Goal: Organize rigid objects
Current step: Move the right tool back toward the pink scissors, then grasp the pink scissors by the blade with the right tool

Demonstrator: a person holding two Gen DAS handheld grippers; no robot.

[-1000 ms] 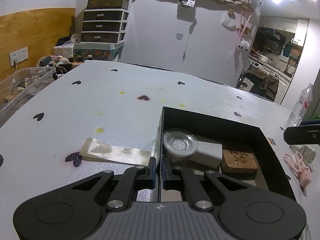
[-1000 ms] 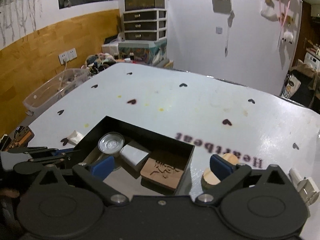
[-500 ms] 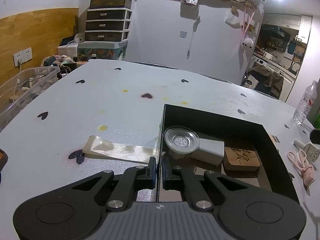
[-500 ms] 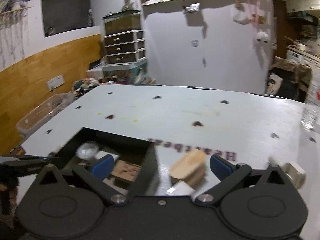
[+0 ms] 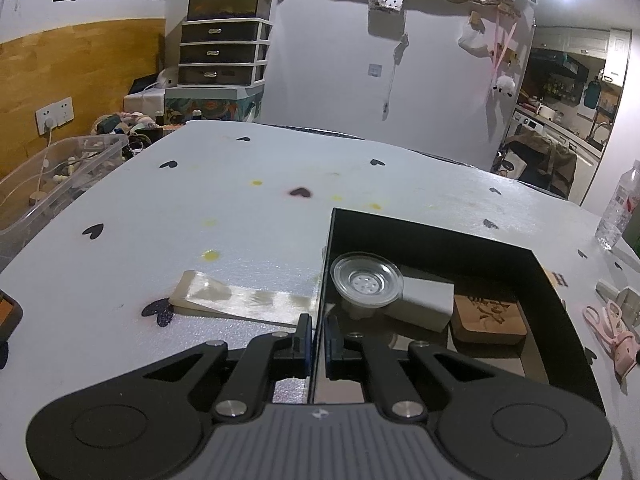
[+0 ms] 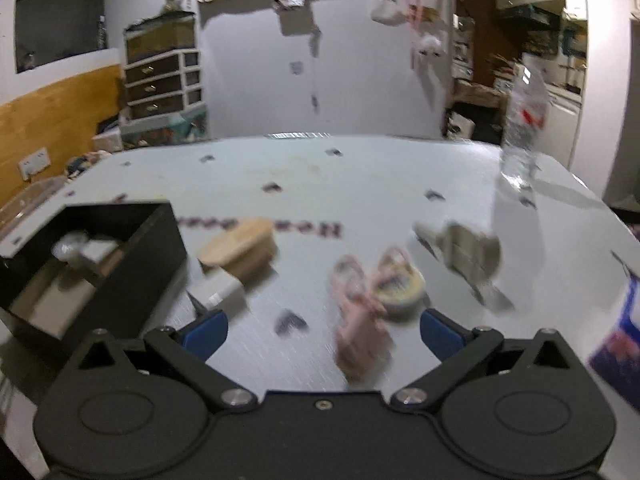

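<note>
A black box (image 5: pixel 436 236) stands on the white table and holds a clear round lid (image 5: pixel 366 280), a white block (image 5: pixel 426 300) and a carved wooden tile (image 5: pixel 490 316). My left gripper (image 5: pixel 318 338) is shut on the box's near left wall. In the blurred right wrist view the box (image 6: pixel 120 280) is at the left. My right gripper (image 6: pixel 322 330) is open and empty above the table, near pink scissors (image 6: pixel 356 304), a tape roll (image 6: pixel 400 284), a wooden oval block (image 6: pixel 240 246) and a small white block (image 6: pixel 218 290).
A clear wedge (image 5: pixel 236 300) lies left of the box. A water bottle (image 6: pixel 520 128) stands at the far right, with a grey clip-like thing (image 6: pixel 468 252) before it. A blue-and-white packet (image 6: pixel 624 332) lies at the right edge. A clear bin (image 5: pixel 52 184) sits off the table's left side.
My right gripper has swung right, away from the box, so the scissors and tape now lie ahead of it. My left gripper stays clamped on the box wall.
</note>
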